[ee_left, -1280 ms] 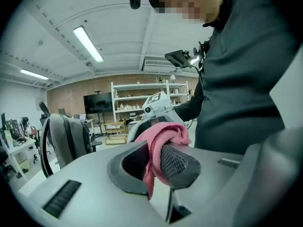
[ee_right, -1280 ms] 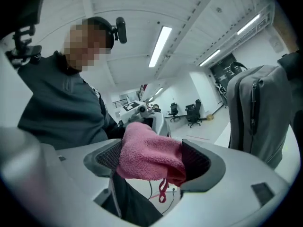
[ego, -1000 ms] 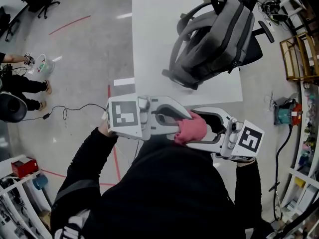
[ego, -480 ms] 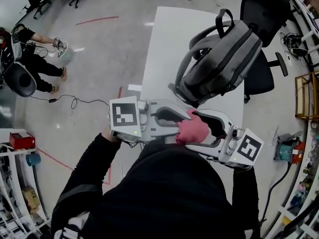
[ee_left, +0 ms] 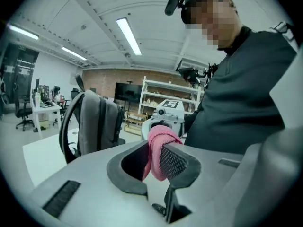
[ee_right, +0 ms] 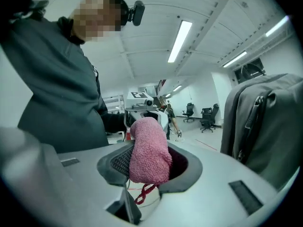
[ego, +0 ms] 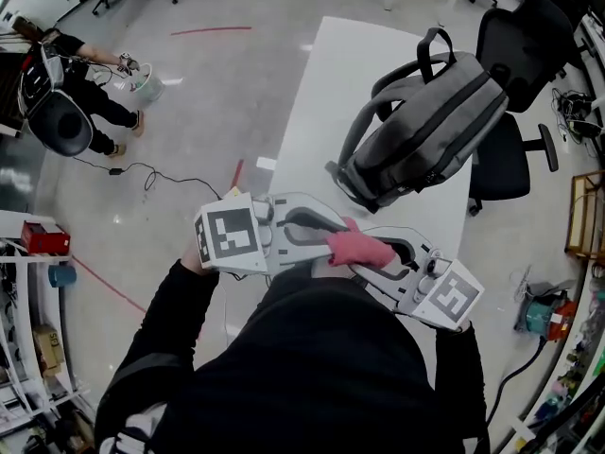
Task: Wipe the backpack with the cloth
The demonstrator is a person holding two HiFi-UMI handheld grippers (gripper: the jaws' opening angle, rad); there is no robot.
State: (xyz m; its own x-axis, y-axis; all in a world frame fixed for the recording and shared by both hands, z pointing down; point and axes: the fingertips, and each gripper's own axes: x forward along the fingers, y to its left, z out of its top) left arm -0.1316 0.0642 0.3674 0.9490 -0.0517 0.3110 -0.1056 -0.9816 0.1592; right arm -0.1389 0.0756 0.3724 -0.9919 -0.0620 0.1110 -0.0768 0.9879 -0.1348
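Jaws of the left gripper [ee_left: 154,159] stand almost together, clamped on the pink cloth [ee_left: 158,150]. Those of the right gripper [ee_right: 149,162] are closing on the same cloth from the opposite side, and its bunched end fills the gap between them (a loose red thread hangs below it). Both grippers meet at the lower centre of the head view, close to the person's chest. At upper right the grey backpack [ego: 425,130] stands on the white tabletop [ego: 321,112], apart from the cloth, with a black office chair [ego: 515,55] to its right.
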